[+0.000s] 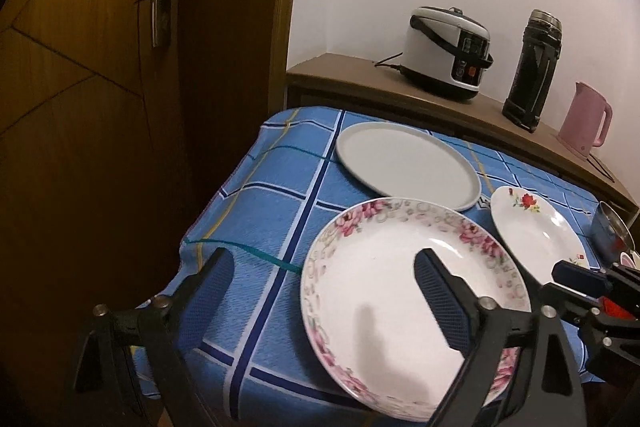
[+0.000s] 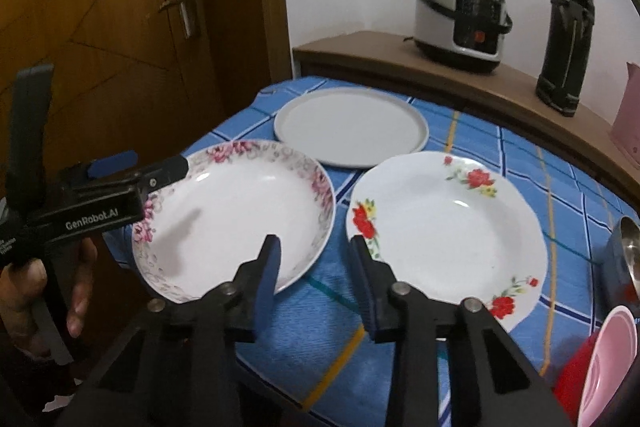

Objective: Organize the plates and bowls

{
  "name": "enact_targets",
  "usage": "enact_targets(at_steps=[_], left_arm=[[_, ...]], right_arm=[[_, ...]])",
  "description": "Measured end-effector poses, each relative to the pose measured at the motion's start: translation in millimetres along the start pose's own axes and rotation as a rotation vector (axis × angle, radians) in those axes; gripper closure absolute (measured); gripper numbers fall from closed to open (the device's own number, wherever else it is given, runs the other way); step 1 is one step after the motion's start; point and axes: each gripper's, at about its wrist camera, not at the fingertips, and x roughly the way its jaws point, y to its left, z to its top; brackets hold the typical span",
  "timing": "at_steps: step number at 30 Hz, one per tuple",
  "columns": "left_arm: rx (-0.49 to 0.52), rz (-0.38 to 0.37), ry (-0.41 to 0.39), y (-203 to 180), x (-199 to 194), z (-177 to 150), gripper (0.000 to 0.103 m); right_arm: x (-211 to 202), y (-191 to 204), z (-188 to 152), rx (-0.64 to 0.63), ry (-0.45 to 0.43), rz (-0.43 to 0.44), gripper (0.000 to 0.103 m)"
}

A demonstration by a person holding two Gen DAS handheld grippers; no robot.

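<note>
plates [image 2: 444, 235] untouched, both tongs [image 2: 316, 259] open, empty

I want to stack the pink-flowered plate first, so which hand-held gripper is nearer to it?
Left. The left hand-held gripper is open, straddling the pink-flowered plate's left rim. The right hand-held gripper is open over the blue tablecloth, in the gap beside the red-flowered plate.

The left gripper [image 1: 320, 287] is held with its jaws spread wide, nothing between them. The right gripper [image 2: 316, 259] is likewise held with jaws parted and nothing gripped. In the right wrist view, the left gripper is seen from the side at the left edge of the tabletop, grasped by a hand [image 2: 48, 295] whose fingers [image 2: 80, 307] are wrapped around its handle.
</note>
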Motion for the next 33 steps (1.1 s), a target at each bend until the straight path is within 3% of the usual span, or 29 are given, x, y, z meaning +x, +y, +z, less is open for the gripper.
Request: enact_targets(at_steps=[2,7,12,15,22,24,33], left_arm=[[-0.005,-0.012,0.018,3,5,-2,0.027],[-0.004,-0.043,0.032,5,10,-6,0.033],[-0.006,-0.059,0.055,8,16,-8,0.053],[-0.010,-0.065,0.065,9,18,-9,0.059],[-0.010,-0.081,0.083,7,27,-12,0.060],[-0.009,-0.087,0.086,6,30,-13,0.072],[-0.001,-0.062,0.071,4,32,-13,0.074]], right_arm=[[6,0,0,-0.003,0.022,0.000,0.072],[14,4,-2,-0.010,0.054,-0.007,0.073],[20,8,-3,-0.018,0.080,-0.008,0.075],[22,7,-3,-0.016,0.079,-0.002,0.077],[25,4,-2,-0.014,0.068,0.006,0.078],[25,3,-2,-0.019,0.059,0.012,0.078],[31,0,-1,-0.033,0.033,0.013,0.080]])
